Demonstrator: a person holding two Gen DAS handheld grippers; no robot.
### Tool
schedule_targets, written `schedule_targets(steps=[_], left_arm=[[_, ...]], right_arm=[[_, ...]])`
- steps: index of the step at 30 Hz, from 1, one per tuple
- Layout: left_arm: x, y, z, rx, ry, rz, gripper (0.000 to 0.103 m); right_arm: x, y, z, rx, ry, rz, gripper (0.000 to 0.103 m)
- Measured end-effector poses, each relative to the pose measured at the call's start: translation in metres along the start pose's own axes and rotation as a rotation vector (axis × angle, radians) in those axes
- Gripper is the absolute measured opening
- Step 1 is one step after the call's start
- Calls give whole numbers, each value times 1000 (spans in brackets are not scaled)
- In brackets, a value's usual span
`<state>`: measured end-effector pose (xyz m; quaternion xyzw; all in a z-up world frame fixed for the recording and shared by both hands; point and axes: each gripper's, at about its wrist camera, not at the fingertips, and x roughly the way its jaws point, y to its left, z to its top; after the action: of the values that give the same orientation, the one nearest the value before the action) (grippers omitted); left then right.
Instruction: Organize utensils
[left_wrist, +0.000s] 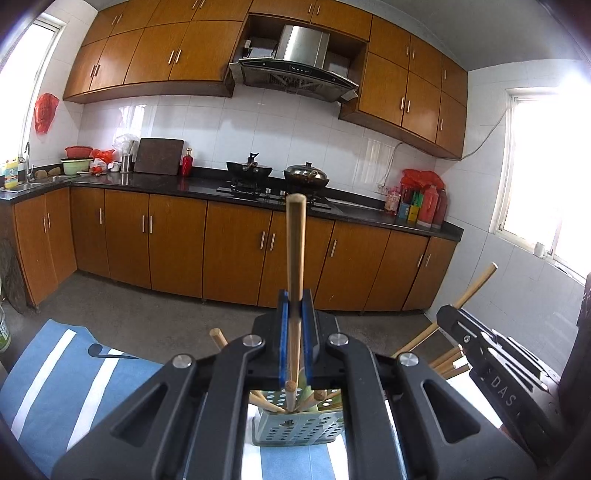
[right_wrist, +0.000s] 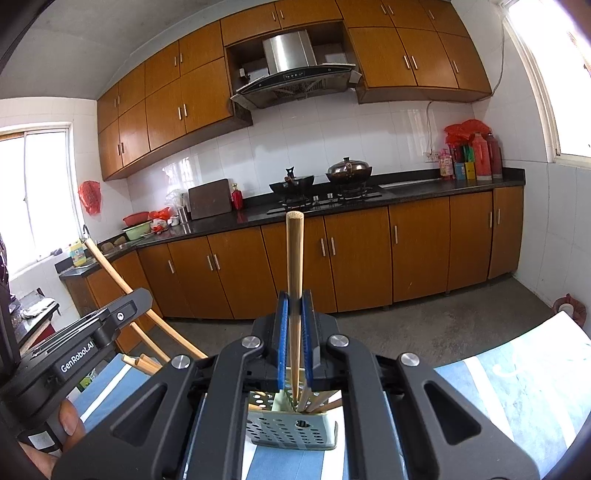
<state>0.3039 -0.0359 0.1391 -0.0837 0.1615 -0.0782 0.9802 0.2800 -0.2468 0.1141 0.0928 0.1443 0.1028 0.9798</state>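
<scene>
Two chopsticks go in at once: the left hand-held gripper (left_wrist: 295, 308) pinches one chopstick (left_wrist: 295, 251) upright between its blue pads, tip aimed down into the perforated holder (left_wrist: 295, 424), and the right hand-held gripper (right_wrist: 294, 306) clamps a second chopstick (right_wrist: 294, 258) the same way (vertical, so each drops cleanly among those already inside) above the holder on the striped-cloth bench (left_wrist: 55, 387)
</scene>
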Motion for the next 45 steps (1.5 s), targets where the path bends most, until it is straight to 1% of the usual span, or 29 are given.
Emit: schedule_targets(steps=[1,2,3,4,5,6,10,12,15,16,17,18,19,21,22,24,26,28,29,30,31,33,36,41,45], left_arm=[[-2,-1,0,-4,0,0,8],[-3,1,1,-7,-3,-1,10],[-4,2,2,-9,-4,-4,14],[-7,3,3,-13,-8,-4,17],[-9,5,5,-17,-13,-3,22],[-12,6,6,-23,-19,-5,25],[-25,11,12,-47,-34,-4,29],[-34,15,14,-55,-43,3,35],[-49,19,14,-55,-54,14,40],[-58,22,13,-53,-57,22,42],[-64,24,12,-50,-60,28,47],[-72,27,10,-48,-66,34,51],[-79,29,8,-49,-71,36,54],[-95,35,3,-45,-81,47,64],[-101,36,0,-40,-83,51,66],[-119,39,-10,-16,-91,69,77],[-135,39,-19,6,-101,78,85],[-151,40,-29,33,-112,83,91],[-159,39,-34,48,-116,88,95],[-169,39,-40,65,-122,95,99],[-175,38,-44,74,-125,98,99],[-190,37,-56,92,-129,105,99],[-203,36,-73,105,-118,121,99],[-214,37,-102,117,-80,156,99],[-222,35,-128,136,-61,176,99]], right_arm=[[-1,-1,0,5,0,2,8],[-2,-1,0,6,1,1,9],[-3,-1,1,8,-1,-3,16],[-4,-3,2,11,-6,-6,27],[-7,-4,3,15,-14,-9,32],[-10,-4,4,16,-20,-10,34],[-21,-5,7,13,-34,-18,34],[-28,-5,7,11,-42,-24,34],[-44,-6,7,11,-57,-31,34],[-50,-6,7,10,-64,-35,36],[-56,-6,6,7,-70,-38,38],[-62,-4,4,5,-80,-38,41],[-72,-2,1,0,-91,-41,45],[-84,1,-3,-13,-103,-40,50],[-92,4,-7,-22,-108,-44,55],[-102,7,-13,-32,-117,-42,61],[-114,11,-21,-42,-120,-38,67],[-124,14,-29,-47,-122,-44,76],[-128,14,-31,-48,-123,-46,78],[-133,15,-35,-51,-125,-50,83],[-138,16,-39,-55,-128,-55,89],[-146,18,-45,-65,-134,-65,96],[-157,20,-56,-71,-131,-84,101],[-171,19,-82,-61,-97,-108,101],[-177,26,-105,-100,-75,-153,101]])
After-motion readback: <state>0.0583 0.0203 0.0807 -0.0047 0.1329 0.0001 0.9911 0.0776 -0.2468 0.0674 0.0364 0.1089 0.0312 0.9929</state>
